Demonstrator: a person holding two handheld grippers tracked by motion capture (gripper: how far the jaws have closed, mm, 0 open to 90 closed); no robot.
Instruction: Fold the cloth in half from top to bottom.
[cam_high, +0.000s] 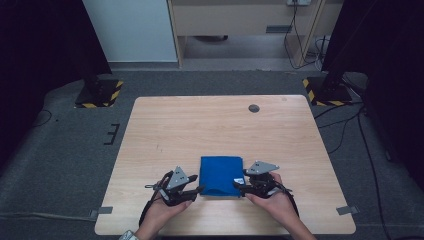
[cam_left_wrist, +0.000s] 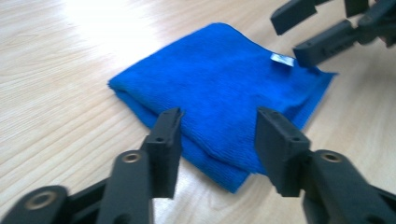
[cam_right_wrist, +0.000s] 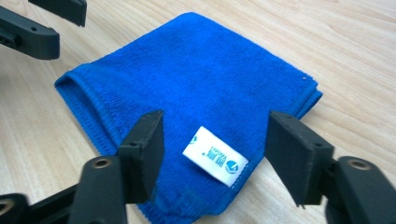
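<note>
Your forearms are cut off at the bottom edge of the high view, and the dark curtains to either side swallow whatever stands behind them. In the left gripper view the cloth's far corner sits under the other gripper's jaws, so you cannot tell whether they touch it. The print on the white label is too small to read.

The cloth is a blue, nubbly terry square folded into several layers, its stacked edges showing as ridges along the side nearest your left gripper. It lies flat on the pale wood-grain desk, near the front edge, between your two hands. A small round dark disc sits toward the desk's far edge.

Your left gripper's jaws are spread wide and hold nothing, with the cloth's near corner between them. Your right gripper is likewise wide open and empty, its jaws either side of the label. Both jaws are matte black, blocky plastic.
</note>
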